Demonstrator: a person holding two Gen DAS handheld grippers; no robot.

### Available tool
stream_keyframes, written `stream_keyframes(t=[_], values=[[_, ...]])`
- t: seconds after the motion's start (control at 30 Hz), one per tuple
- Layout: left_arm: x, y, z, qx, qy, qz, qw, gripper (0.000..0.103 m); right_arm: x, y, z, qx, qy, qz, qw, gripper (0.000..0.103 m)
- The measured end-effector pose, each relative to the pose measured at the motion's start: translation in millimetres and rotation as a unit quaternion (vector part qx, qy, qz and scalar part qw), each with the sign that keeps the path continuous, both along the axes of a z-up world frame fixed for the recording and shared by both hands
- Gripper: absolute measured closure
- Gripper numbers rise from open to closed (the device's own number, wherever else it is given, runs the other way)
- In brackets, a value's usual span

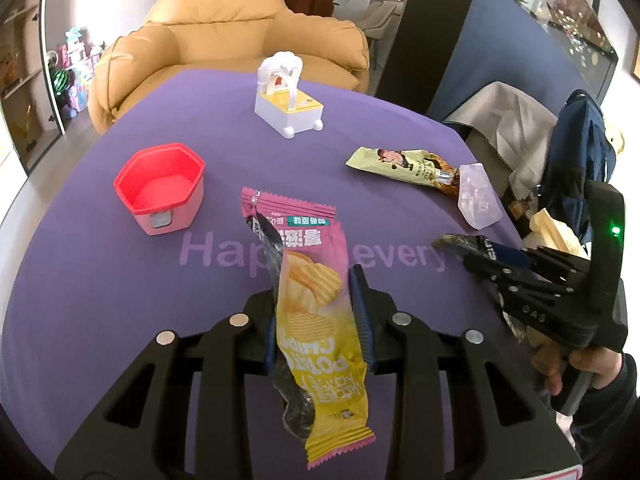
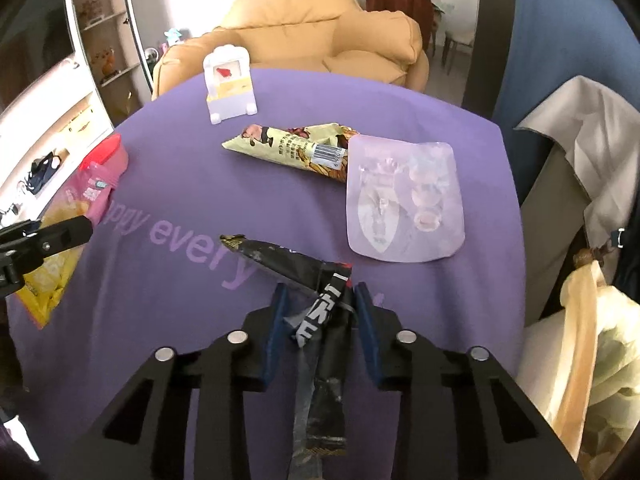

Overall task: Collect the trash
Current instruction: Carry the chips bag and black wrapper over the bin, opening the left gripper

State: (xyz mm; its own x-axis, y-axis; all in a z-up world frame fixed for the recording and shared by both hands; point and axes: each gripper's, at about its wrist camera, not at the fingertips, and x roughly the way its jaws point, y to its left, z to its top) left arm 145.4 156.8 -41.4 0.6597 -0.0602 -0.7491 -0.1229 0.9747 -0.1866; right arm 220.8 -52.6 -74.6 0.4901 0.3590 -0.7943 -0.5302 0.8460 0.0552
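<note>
My left gripper (image 1: pixel 316 280) is shut on a pink and yellow potato chip bag (image 1: pixel 316 300), held above the purple tablecloth (image 1: pixel 120 300). My right gripper (image 2: pixel 318 294) is shut on a black wrapper (image 2: pixel 304 276); it also shows in the left wrist view (image 1: pixel 460 242). On the table lie a yellow-green snack wrapper (image 2: pixel 292 148) and a clear plastic blister pack (image 2: pixel 404 200), touching each other. The chip bag also shows at the left of the right wrist view (image 2: pixel 60 240).
A red hexagonal bin (image 1: pixel 160 184) stands on the left of the table. A white and yellow toy box (image 1: pixel 286 96) stands at the far side. A tan armchair (image 1: pixel 224 28) is behind the table. A bag with trash (image 2: pixel 592 340) hangs off the right edge.
</note>
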Motion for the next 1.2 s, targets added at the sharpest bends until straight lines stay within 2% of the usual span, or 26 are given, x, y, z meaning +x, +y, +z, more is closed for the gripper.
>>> stream_keyframes(t=[0.3,0.63,0.83,1.0,1.1,1.2], values=[[-6,-24,24,0.013,-0.027,-0.011,0.9995,0.073,-39,-37,53,0.040,-0.042,-0.003,0.998,0.074],[9,-119,56,0.003,-0.051,-0.109,0.9928,0.073,-55,-131,98,0.053,-0.098,-0.088,0.990,0.074],[28,-193,63,-0.010,-0.054,-0.185,0.9812,0.073,-56,-205,104,0.037,-0.119,-0.167,0.978,0.074],[45,-252,52,-0.038,-0.031,-0.254,0.9658,0.071,-60,-257,95,0.019,-0.117,-0.220,0.968,0.074],[52,-281,44,-0.040,-0.021,-0.283,0.9580,0.071,-60,-276,85,0.017,-0.108,-0.239,0.965,0.074],[59,-300,34,-0.036,-0.011,-0.295,0.9546,0.071,-60,-287,76,0.018,-0.101,-0.249,0.963,0.074]])
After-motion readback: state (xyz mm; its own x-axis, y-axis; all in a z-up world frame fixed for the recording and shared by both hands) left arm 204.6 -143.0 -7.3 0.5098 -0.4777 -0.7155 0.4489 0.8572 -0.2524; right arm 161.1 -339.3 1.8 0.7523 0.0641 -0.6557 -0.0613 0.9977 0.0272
